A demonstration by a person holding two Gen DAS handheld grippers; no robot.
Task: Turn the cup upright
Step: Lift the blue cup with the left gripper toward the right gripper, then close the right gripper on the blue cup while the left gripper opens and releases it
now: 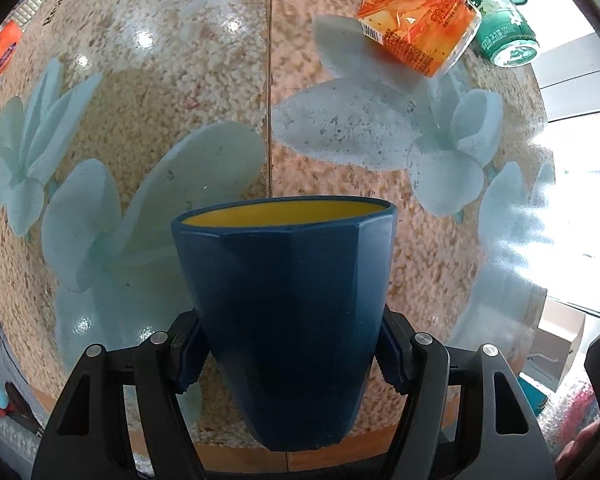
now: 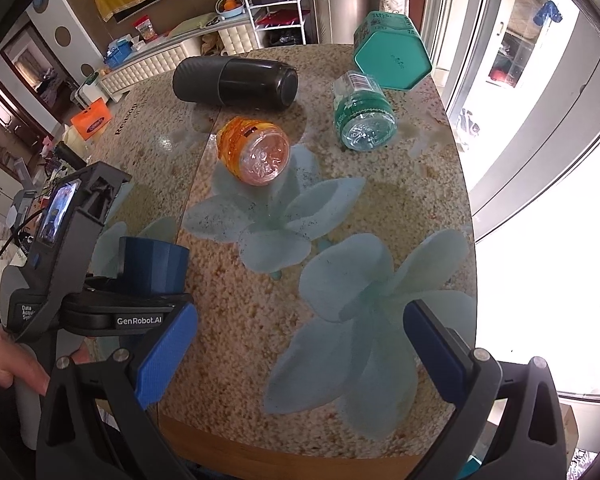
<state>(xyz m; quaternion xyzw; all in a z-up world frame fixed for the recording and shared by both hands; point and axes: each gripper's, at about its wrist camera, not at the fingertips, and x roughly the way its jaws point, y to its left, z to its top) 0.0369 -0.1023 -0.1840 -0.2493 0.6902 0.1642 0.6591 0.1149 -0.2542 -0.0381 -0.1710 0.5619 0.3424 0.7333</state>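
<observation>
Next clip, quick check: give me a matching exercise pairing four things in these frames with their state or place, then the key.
Things:
1. blue cup
2. right gripper
3. orange bottle
4. black flask

States:
A. open, holding nothing
B. lying on its side nearest the table's far edge
C. clamped between the fingers of the left gripper
D. lying on its side on a printed flower

Pairs: 1-C, 2-A, 3-D, 4-B

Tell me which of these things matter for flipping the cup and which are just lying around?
In use: cup, held by the left gripper.

Lying about: orange bottle, green bottle, black flask, teal tin, all on the table. The right gripper is open and empty.
</observation>
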